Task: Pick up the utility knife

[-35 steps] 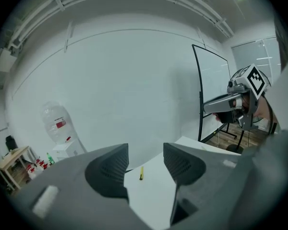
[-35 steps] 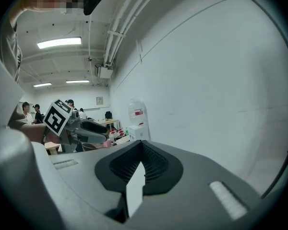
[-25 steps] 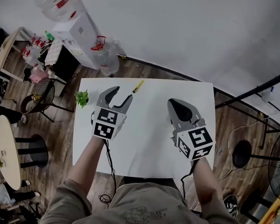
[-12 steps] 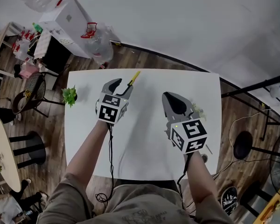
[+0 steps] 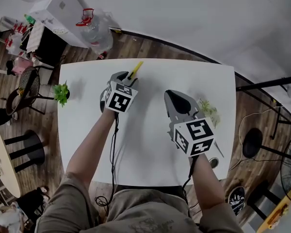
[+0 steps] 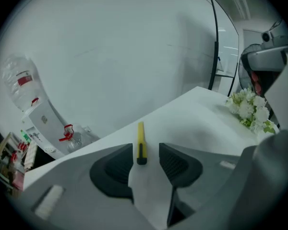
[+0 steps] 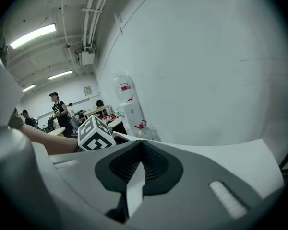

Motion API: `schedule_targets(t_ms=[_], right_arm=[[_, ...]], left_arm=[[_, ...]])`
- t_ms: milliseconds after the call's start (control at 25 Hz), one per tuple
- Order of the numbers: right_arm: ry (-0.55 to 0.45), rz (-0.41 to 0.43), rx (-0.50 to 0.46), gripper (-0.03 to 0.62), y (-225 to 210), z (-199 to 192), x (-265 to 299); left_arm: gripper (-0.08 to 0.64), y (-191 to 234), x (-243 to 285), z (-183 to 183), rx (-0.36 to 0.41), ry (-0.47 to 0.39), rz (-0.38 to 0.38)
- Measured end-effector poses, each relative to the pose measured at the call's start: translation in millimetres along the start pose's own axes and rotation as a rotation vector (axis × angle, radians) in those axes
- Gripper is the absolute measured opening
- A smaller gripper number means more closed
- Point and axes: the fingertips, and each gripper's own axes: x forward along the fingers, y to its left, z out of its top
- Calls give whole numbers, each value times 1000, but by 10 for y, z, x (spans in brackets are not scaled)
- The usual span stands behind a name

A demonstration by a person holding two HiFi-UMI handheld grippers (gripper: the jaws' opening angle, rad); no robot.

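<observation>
Left claw [image 5: 126,77] [image 6: 145,152]: jaws apart, middling gap, nothing gripped. The utility knife [image 5: 135,69] [image 6: 141,149] lies flat on the white counter [image 5: 150,149] near its far edge. Its dark near end sits in the gap between the left jaws, with clearance on both sides as far as I can see.

Right claw [image 5: 173,96] [image 7: 141,150]: jaws pressed together and empty, off to the right of the knife and nearer me.

Around the knife:
- A white flower bunch [image 5: 208,111] [image 6: 249,110] lies on the counter well to its right, beyond the right claw.
- A small green plant [image 5: 61,92] stands well to its left at the counter's edge.
- A water jug [image 5: 94,30] [image 6: 69,135] with a red handle sits on the floor past it, on the left, off the counter.
- A black pole [image 6: 215,47] stands against the wall beyond it, on the right.

Nothing lies between the jaws and the knife.

Hard to read:
- In the head view I only get the yellow far end; the left claw covers the rest.
- I can't tell whether the blade is out, or whether the left jaws touch the counter.
- The right gripper view shows no knife, just the left claw's marker cube [image 7: 95,134] and people [image 7: 57,107] far back.
</observation>
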Motion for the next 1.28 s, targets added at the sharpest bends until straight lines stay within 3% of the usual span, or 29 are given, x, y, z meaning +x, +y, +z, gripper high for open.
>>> schedule_targets(t_ms=[240,560,760,1280], right_arm=[[19,24,14,29,41,-76,47],[15,30,32,29,39,-81,-37],[-21,40,50,29,113,172,-243],[-185,76,-61,29,500,1179,-1035]], left_arm=[[94,53,96,-77,-85,18,-14],[66,-18,-9,-5,-83,5,-29],[66,-13,-426,245,-70,-62,4],[66,-210,-1960,956,-85,-286,24]])
